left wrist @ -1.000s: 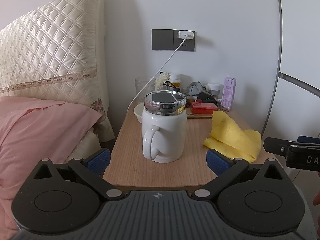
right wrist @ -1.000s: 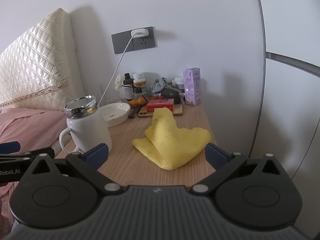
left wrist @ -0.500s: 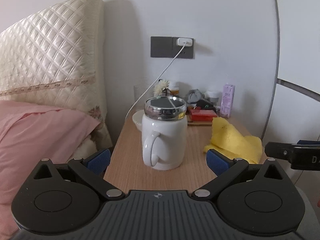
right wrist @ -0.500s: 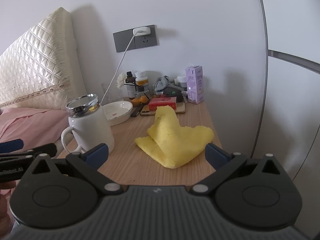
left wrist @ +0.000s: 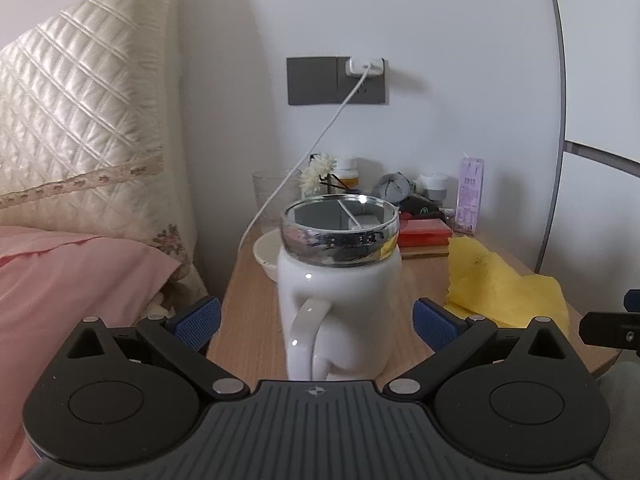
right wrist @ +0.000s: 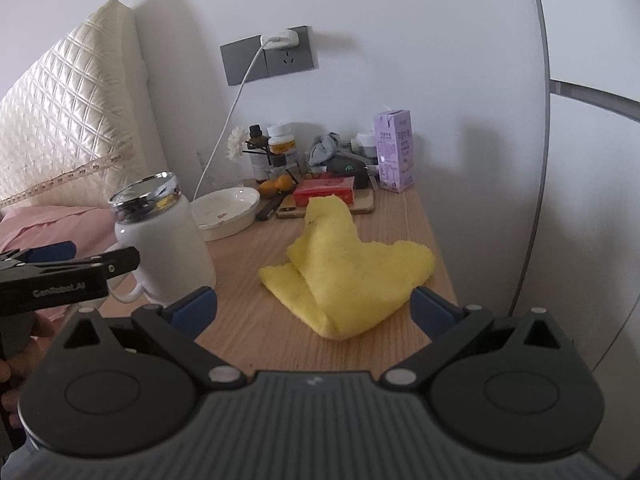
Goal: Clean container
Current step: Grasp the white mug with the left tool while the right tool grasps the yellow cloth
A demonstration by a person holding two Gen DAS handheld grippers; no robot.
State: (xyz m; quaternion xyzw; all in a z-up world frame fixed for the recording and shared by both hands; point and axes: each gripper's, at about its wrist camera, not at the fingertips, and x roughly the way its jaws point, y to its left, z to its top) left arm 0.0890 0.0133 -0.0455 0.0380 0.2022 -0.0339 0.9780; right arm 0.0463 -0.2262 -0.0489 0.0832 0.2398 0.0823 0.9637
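On the far left a quilted cream headboard [left wrist: 80, 120] rises above pink bedding [left wrist: 72, 280]. Next to it stands the wooden bedside table [left wrist: 256, 320]. The left gripper [left wrist: 316, 320] is level with the table's front edge, its blue-padded fingers [left wrist: 196, 322] spread wide apart with nothing between the pads but the white mug [left wrist: 340, 300], which sits upright between them without touching either pad. The mug's handle points toward the camera, and a shiny metal band rings its mouth. Behind the mug lies a white dish [right wrist: 226, 210], and behind that a clear glass [left wrist: 272, 196] and a white flower [left wrist: 318, 168]. A white cable [left wrist: 320, 148] drops from a charger plugged into the grey wall socket [left wrist: 336, 80] down toward the table.

At the back of the table cluster small bottles [right wrist: 282, 148], a grey rag [right wrist: 324, 148], a red box [right wrist: 324, 192] and a purple carton [right wrist: 394, 156].

Right of the mug, a crumpled yellow cloth [right wrist: 344, 268] rests on the wood, well apart from the mug. The right gripper [right wrist: 314, 312] is near the table's front edge facing the cloth, its fingers [right wrist: 436, 312] also fully apart and holding nothing; the cloth's near corner lies between them, with no pad touching it.
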